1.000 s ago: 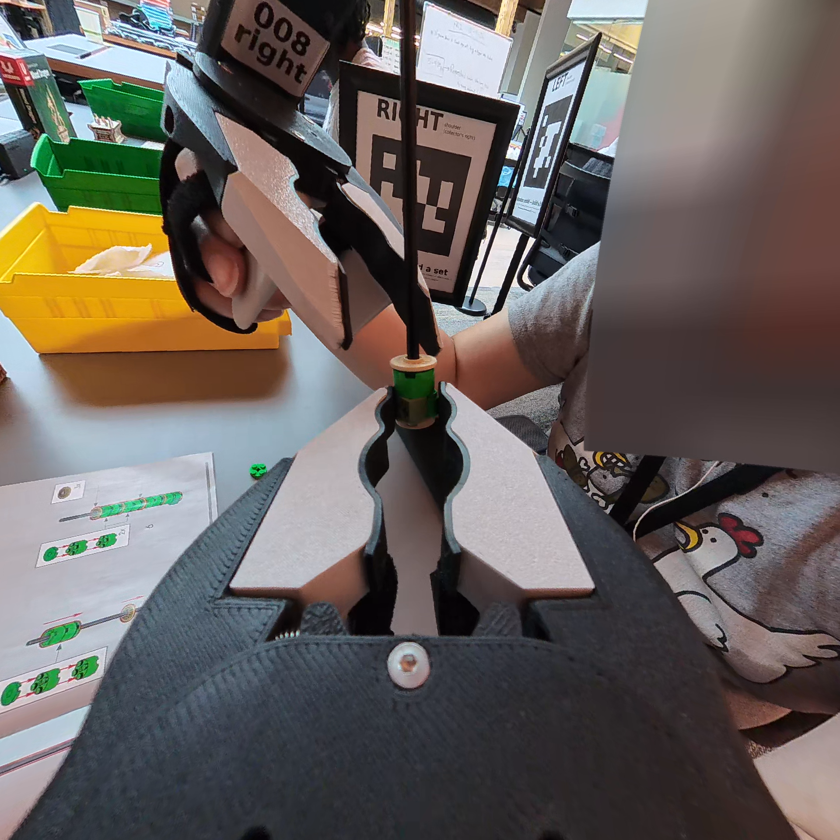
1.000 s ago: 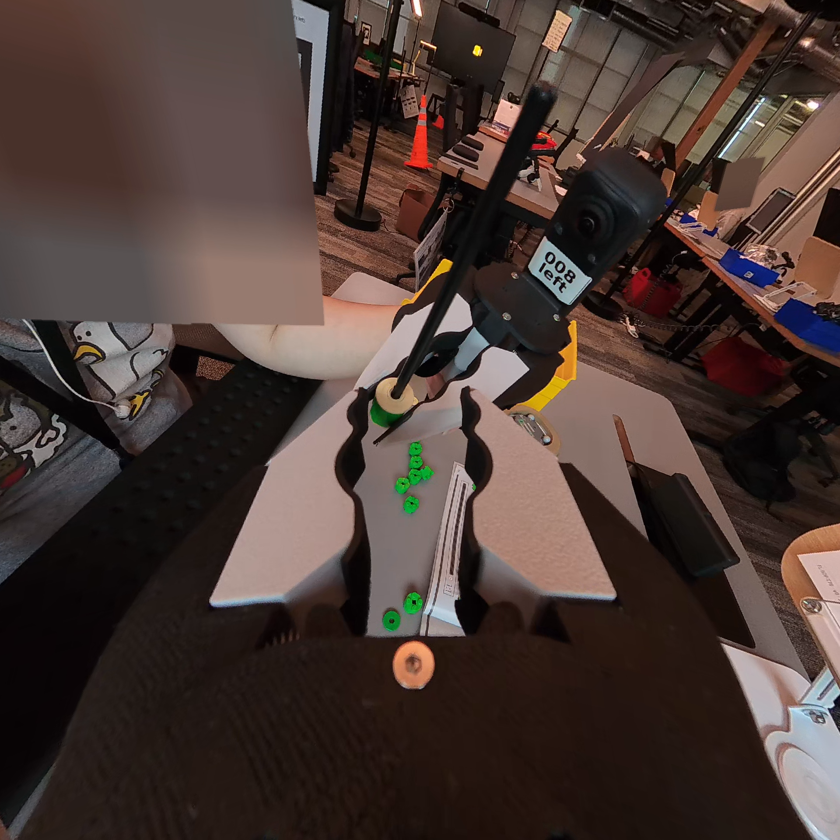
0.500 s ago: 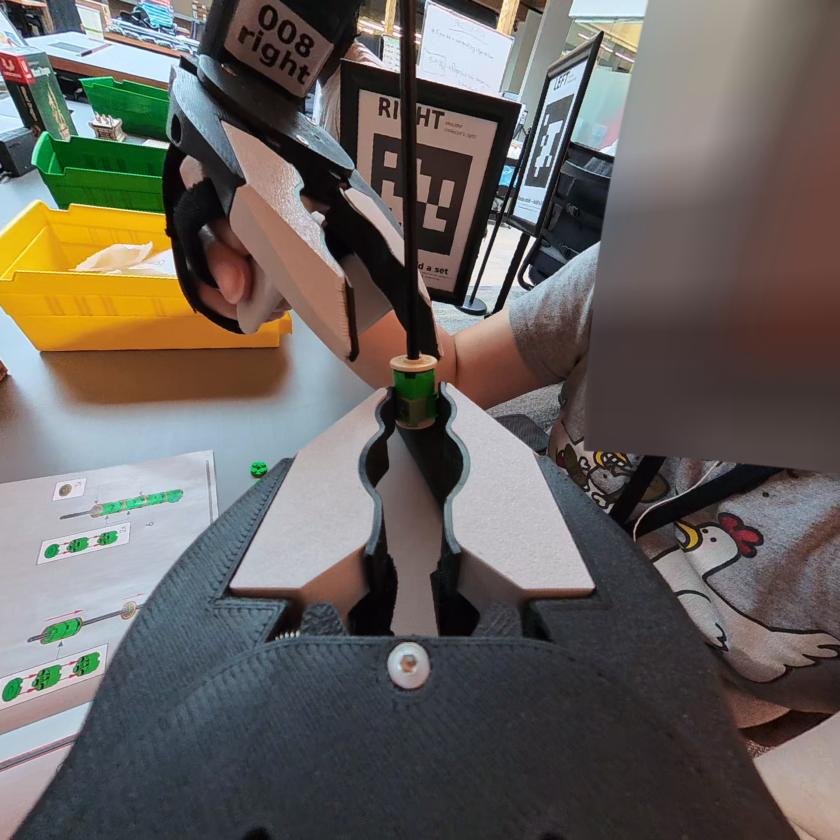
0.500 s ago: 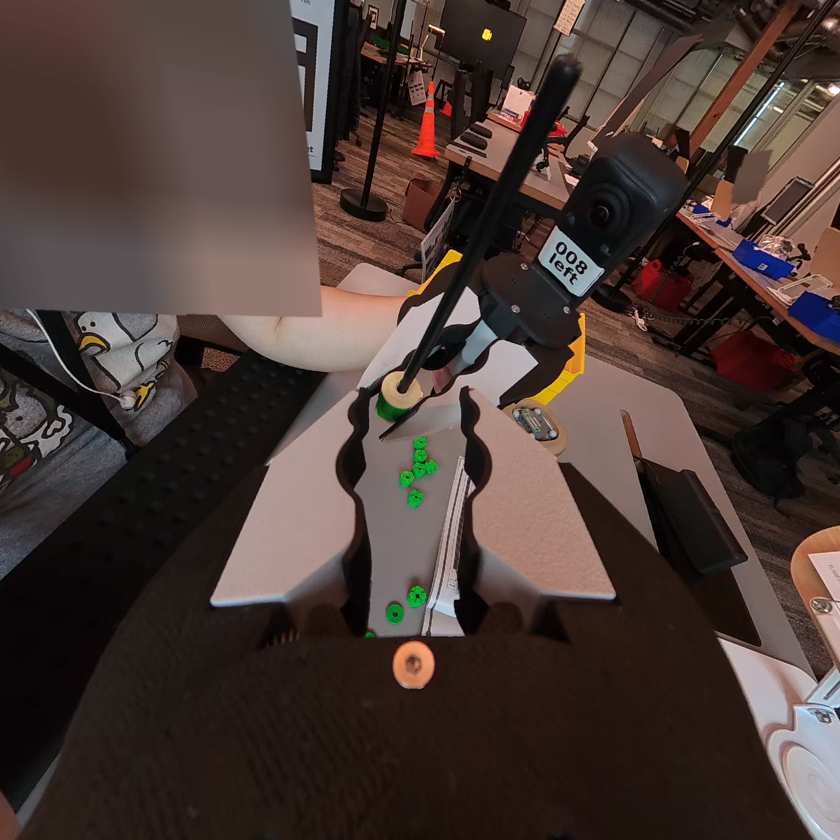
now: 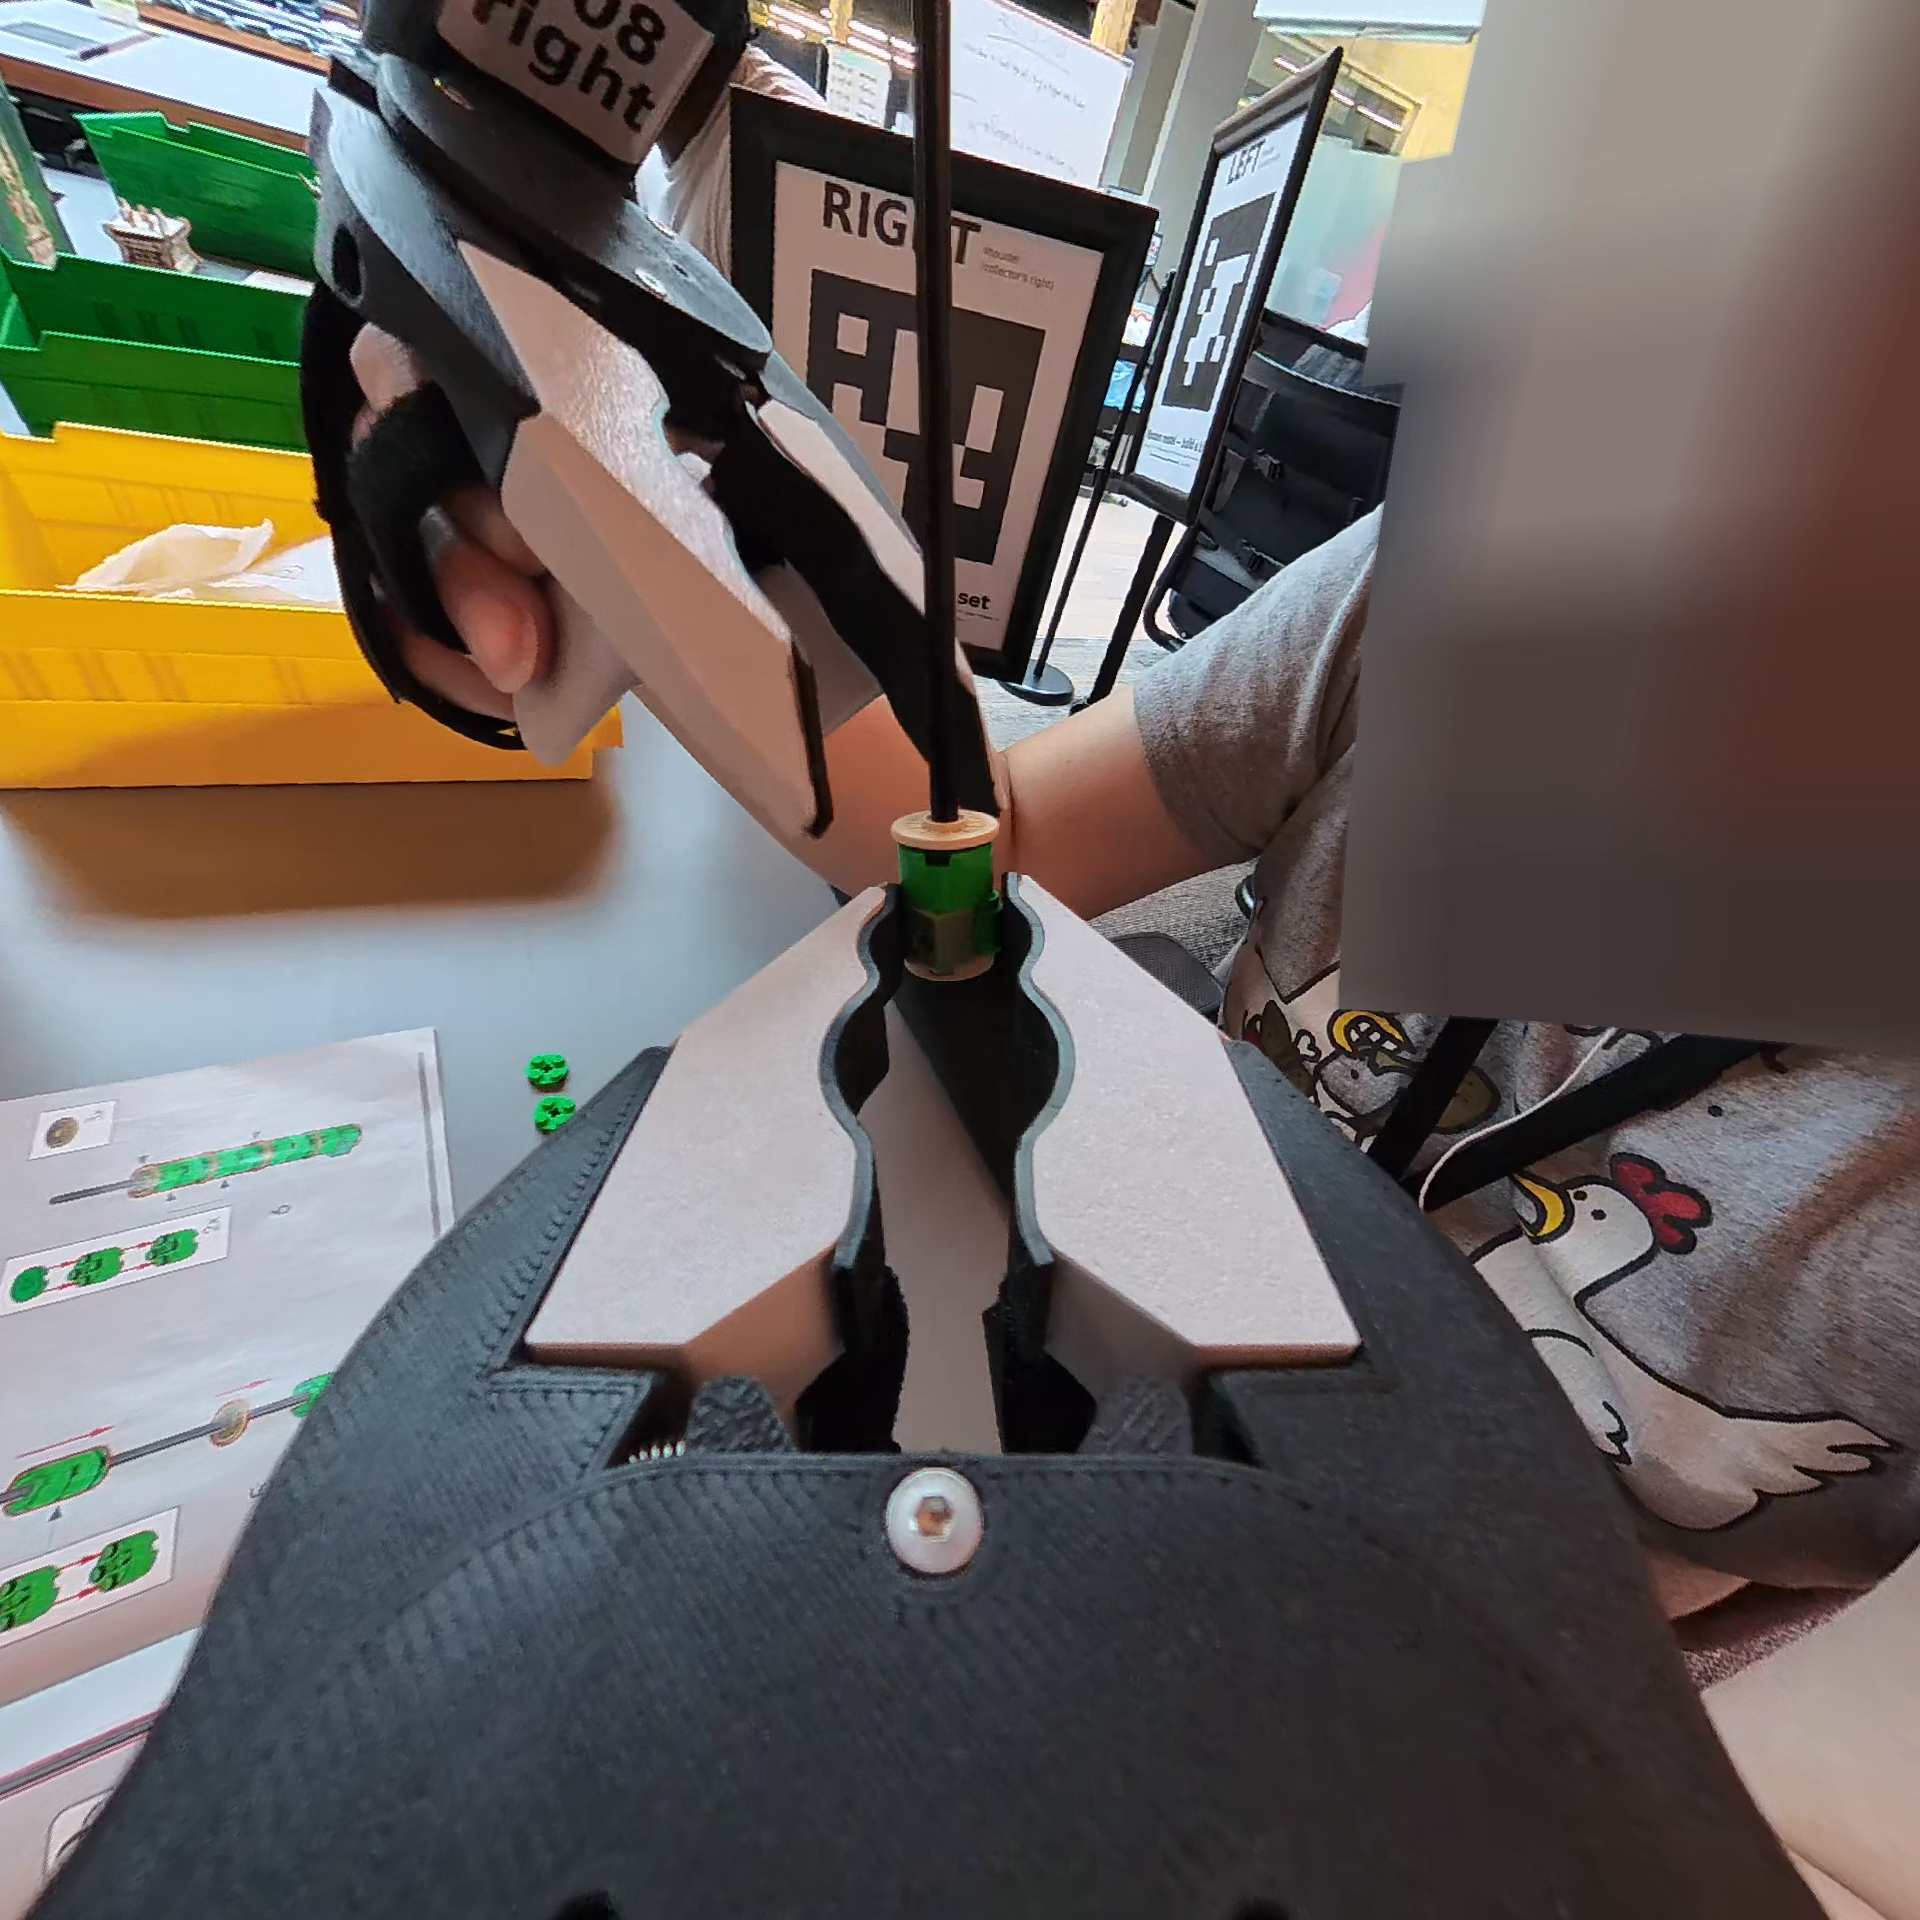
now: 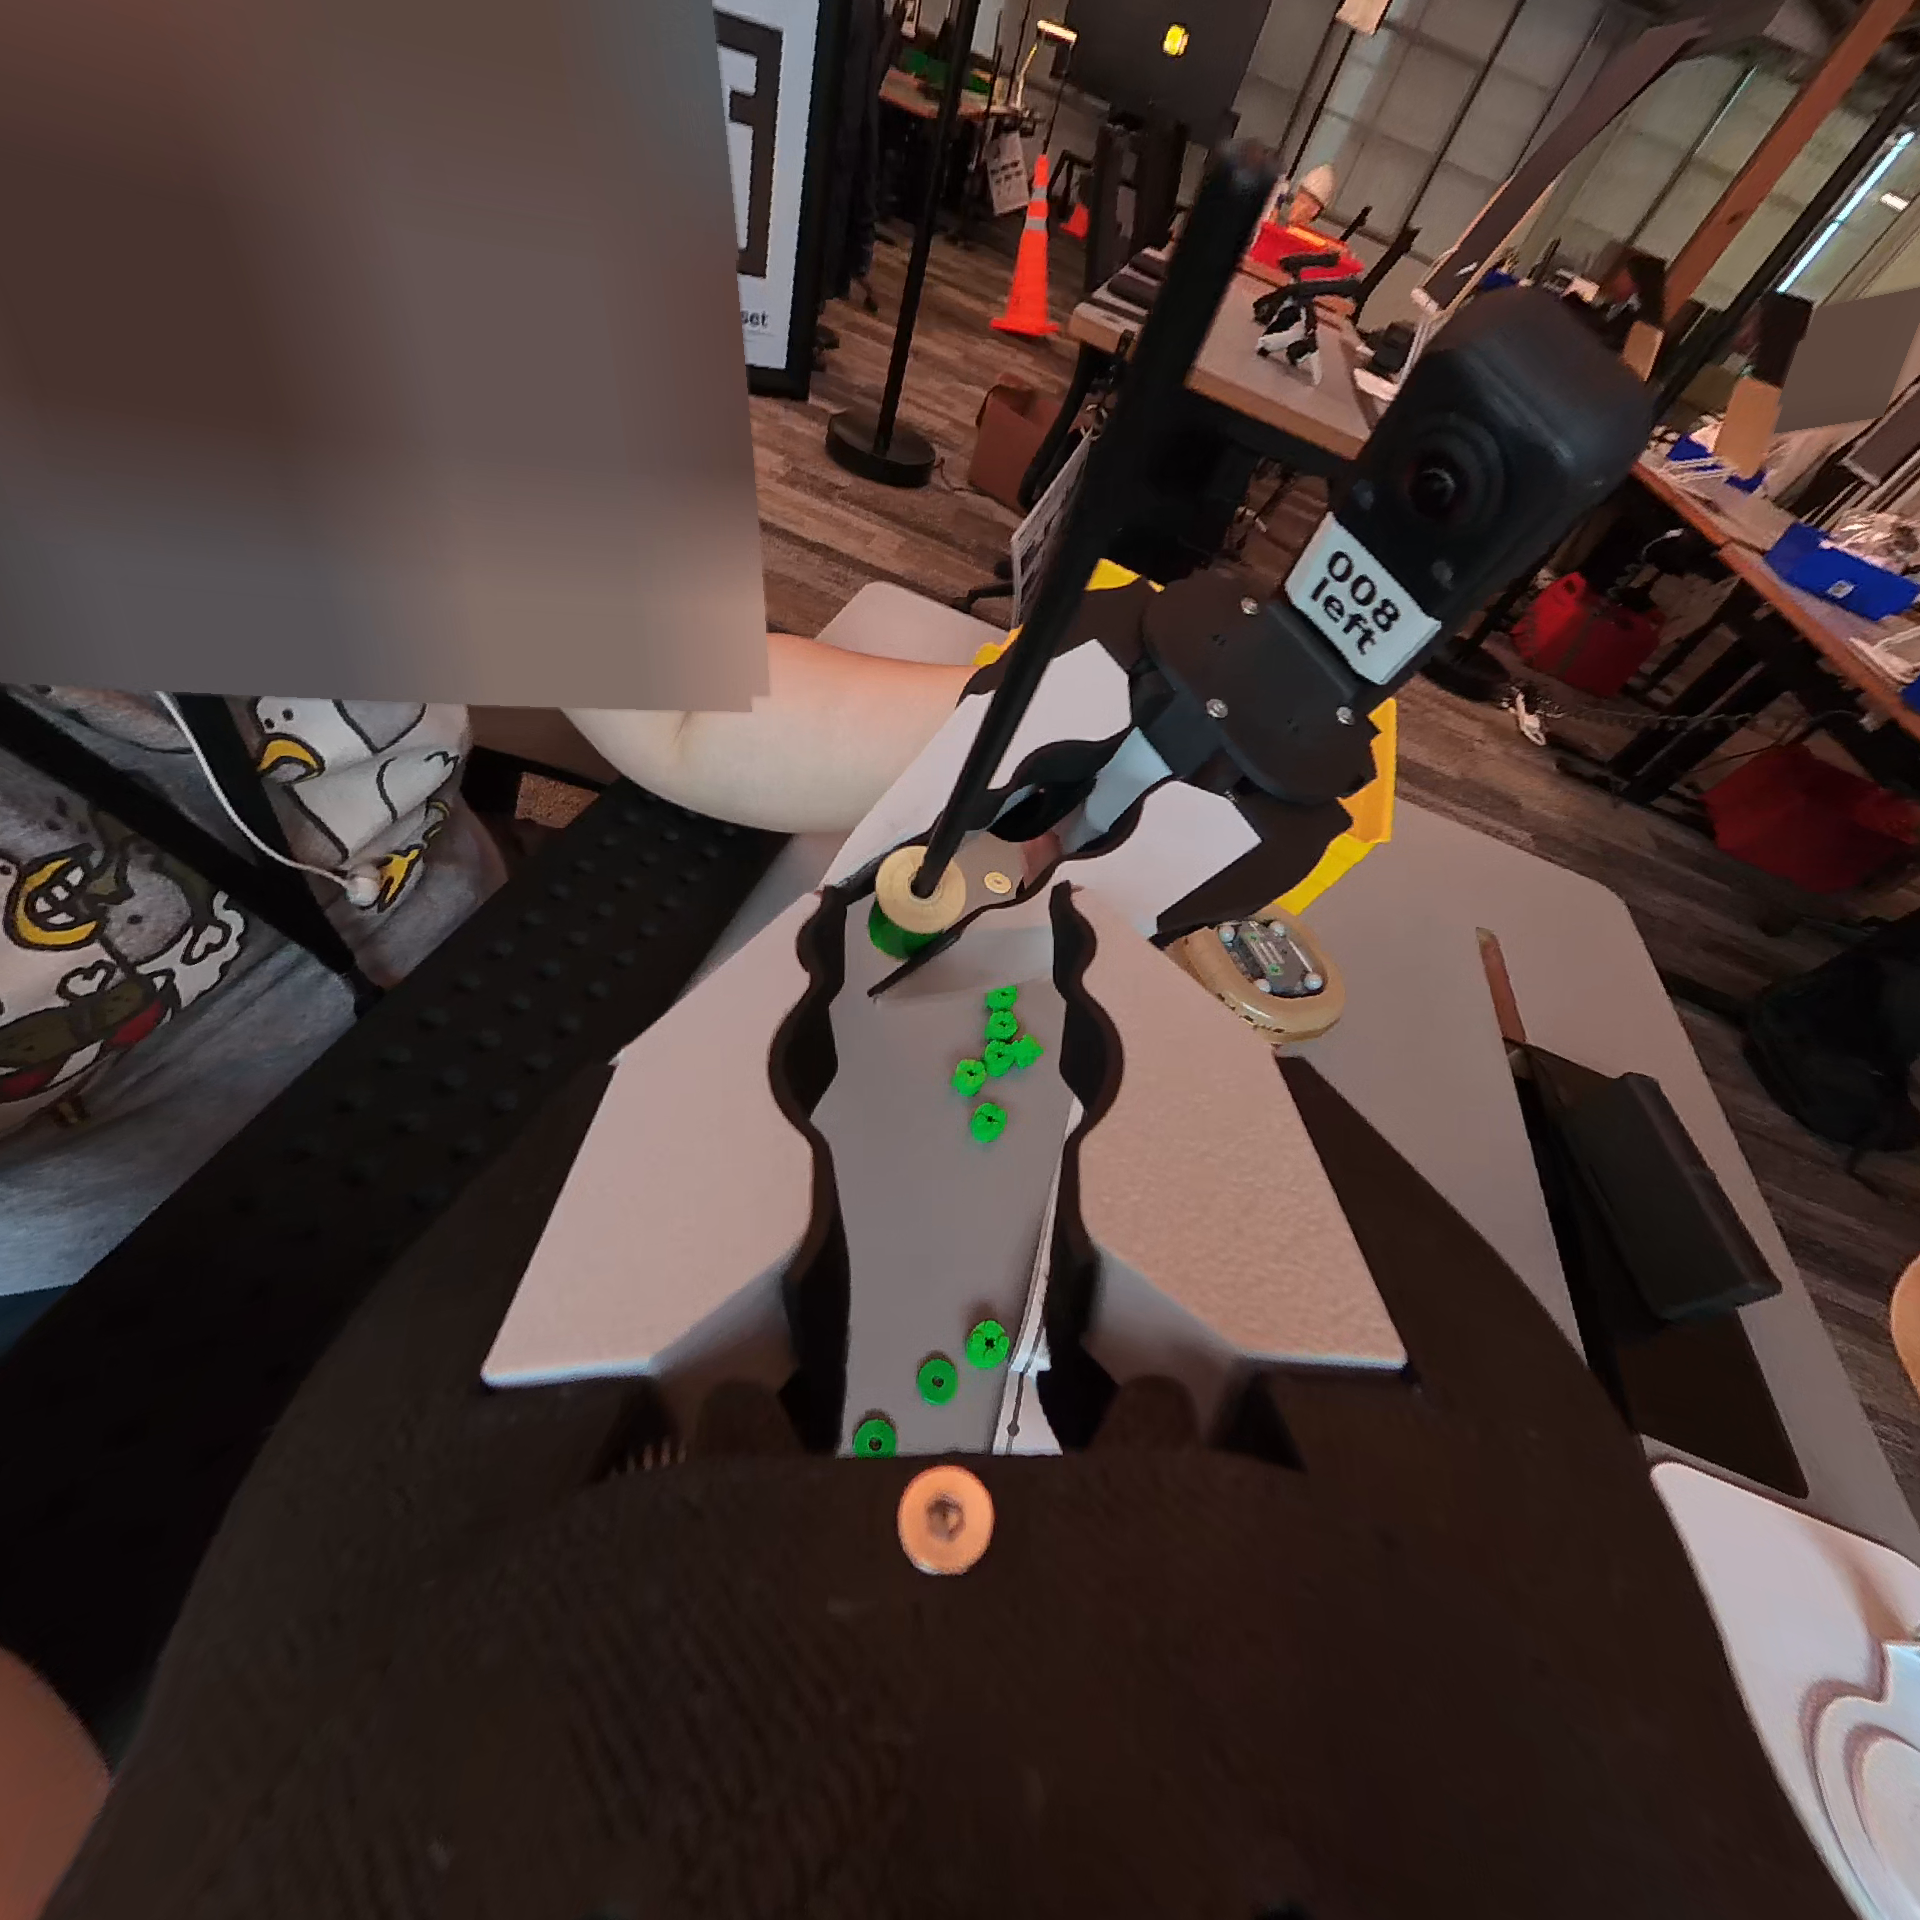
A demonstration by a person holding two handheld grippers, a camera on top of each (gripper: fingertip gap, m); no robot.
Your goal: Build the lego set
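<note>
So the thing being built is a long black axle (image 5: 940, 416) with a little stack threaded on it: a tan disc on top, green round pieces (image 5: 940, 883) under that, another tan disc at the bottom. It's held up off the table, axle pointing pretty much straight up in the left wrist view.

The left gripper (image 5: 943, 920) is pinching that stack right at its fingertips, one finger each side of the green part. The right gripper (image 6: 935, 909) is angled down from above, and its fingers look spread wide, with a good bit of table showing between them. The tan top disc (image 6: 920, 891) sits right by its left fingertip, but I can't tell if it's actually touching. You can see the person's hand (image 5: 478, 613) wrapped around the right gripper's handle.

Down on the grey table (image 5: 260, 935) there are loose green round pieces (image 6: 992, 1060) in a small cluster, plus a few more (image 6: 935, 1380) nearer the right camera. The instruction sheet (image 5: 208, 1299) lies flat to the left, with two green bits (image 5: 549, 1091) just past its corner. A yellow bin (image 5: 156, 644) with crumpled paper inside sits further back, green bins (image 5: 135, 332) behind it
</note>
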